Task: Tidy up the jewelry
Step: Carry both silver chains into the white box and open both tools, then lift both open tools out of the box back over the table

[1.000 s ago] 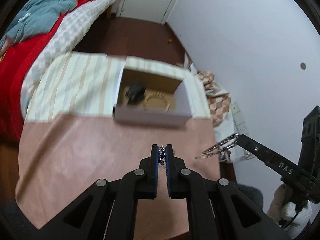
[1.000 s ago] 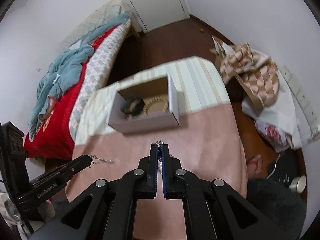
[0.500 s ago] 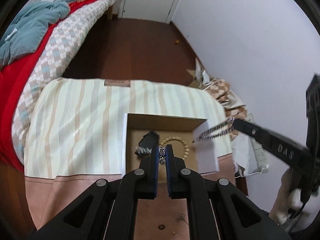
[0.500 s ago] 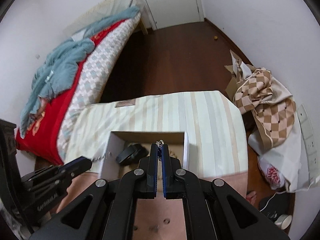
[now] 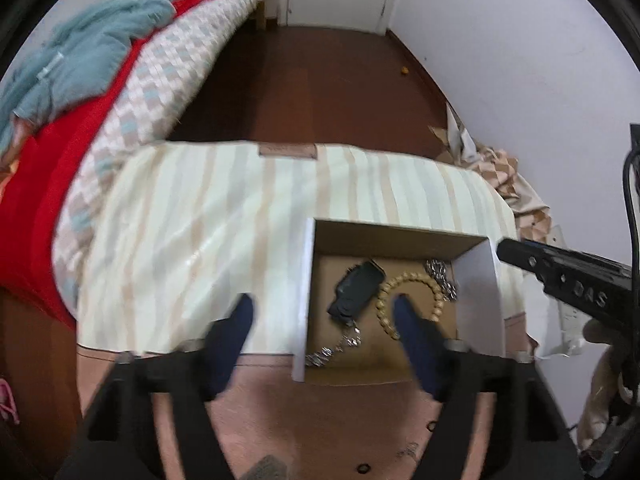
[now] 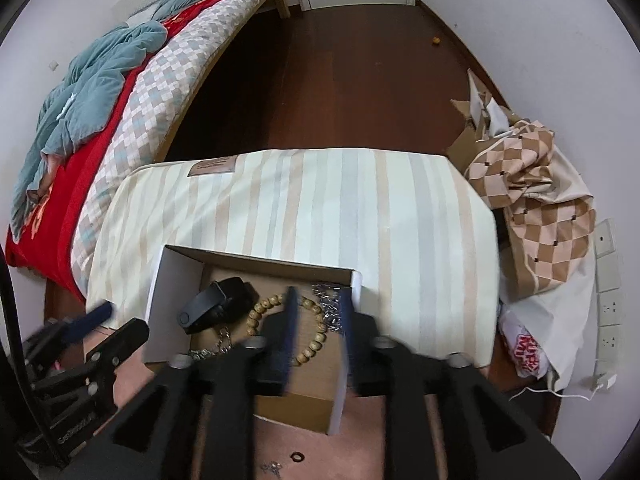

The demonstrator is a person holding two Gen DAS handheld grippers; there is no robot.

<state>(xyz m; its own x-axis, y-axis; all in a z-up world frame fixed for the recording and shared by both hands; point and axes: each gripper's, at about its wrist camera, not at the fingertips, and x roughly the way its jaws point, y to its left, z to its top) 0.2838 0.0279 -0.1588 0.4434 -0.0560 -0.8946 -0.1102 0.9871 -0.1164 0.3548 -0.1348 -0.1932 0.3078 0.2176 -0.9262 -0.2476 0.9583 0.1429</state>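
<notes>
My left hand-held gripper is released, its blue pads spread wide with nothing between them; one finger hangs over the striped cloth, the other over the open cardboard box. My right hand-held gripper is also released, its fingers parted and blurred, poised above the right end of that box.

Just ahead of my left fingertips, inside the box, lie the jewelry pieces: a wooden bead bracelet in the middle, a black watch to its left, a silver chain near the front wall, and a second silver chain bunched at the back right. From my right side the second chain shows between my two fingers, touching the bracelet.

Below both tools, on the pink surface, a small dark ring and a tiny silver piece lie outside the box.
</notes>
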